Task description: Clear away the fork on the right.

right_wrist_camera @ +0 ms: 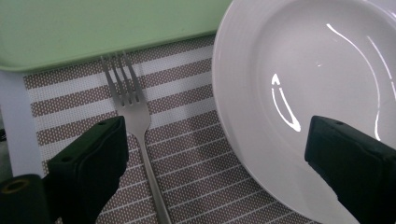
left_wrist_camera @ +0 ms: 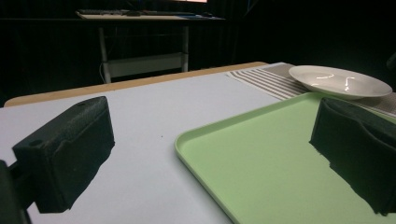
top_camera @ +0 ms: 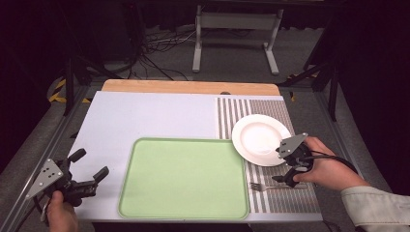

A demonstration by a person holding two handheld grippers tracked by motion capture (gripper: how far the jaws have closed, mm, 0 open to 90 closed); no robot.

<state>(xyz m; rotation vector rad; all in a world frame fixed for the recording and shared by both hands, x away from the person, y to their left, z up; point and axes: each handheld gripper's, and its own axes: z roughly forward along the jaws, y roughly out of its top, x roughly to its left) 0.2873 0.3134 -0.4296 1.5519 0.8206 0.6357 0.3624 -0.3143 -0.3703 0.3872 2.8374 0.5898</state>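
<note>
A white plate rests on a striped placemat at the right of the table. A metal fork lies on the same mat, just nearer than the plate. My right gripper hovers open above the plate's near rim and the fork. In the right gripper view the fork runs beside one jaw and the plate lies under the other, with the gripper holding nothing. My left gripper stands open at the table's near left, empty.
A large light green tray fills the near middle, between the two grippers, its rim close to the left gripper. The pale sheet covers the rest of the table. A wooden strip marks the far edge.
</note>
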